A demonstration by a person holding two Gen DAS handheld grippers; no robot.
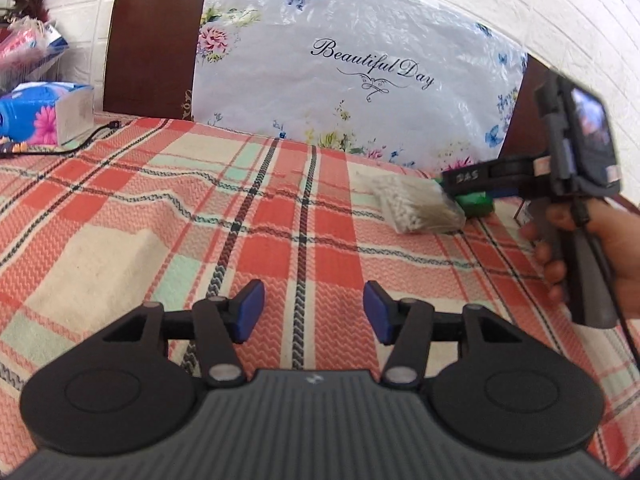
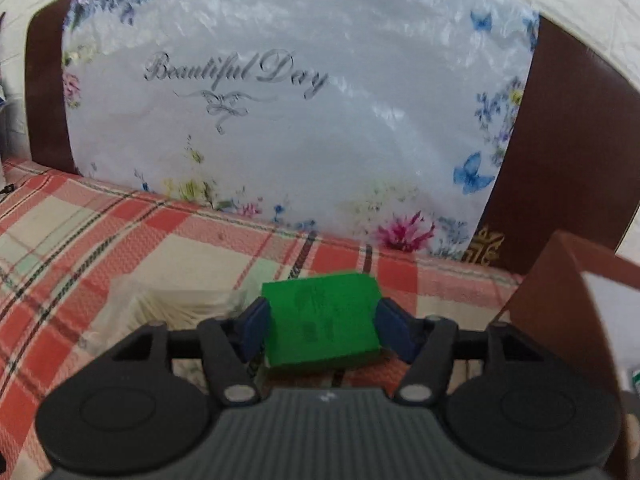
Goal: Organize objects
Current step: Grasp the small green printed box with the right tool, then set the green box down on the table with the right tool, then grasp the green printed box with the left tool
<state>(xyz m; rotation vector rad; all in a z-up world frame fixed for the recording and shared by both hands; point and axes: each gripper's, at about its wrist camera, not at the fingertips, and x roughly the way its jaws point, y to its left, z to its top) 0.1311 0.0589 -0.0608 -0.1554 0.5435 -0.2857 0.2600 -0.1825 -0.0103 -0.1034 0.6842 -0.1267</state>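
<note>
Presently, right tongs [image 2: 322,322] are clamped on the green block [image 2: 322,318] above the checked surface [image 1: 160,216]; left tongs [image 1: 314,312] stand apart, empty. Risk: block slipping onto the cotton-swab bag [image 1: 416,208].

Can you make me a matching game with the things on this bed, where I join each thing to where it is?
Things:
1. green block
2. bag of cotton swabs
3. blue tissue pack
4. left gripper

Places or states:
A. lying on the plaid cloth, beside the right gripper's tip
B. at the far left edge, near a black cable
C. open and empty, above the cloth
D. squeezed between two blue pads

Right pairs: 1-D, 2-A, 3-B, 4-C
</note>
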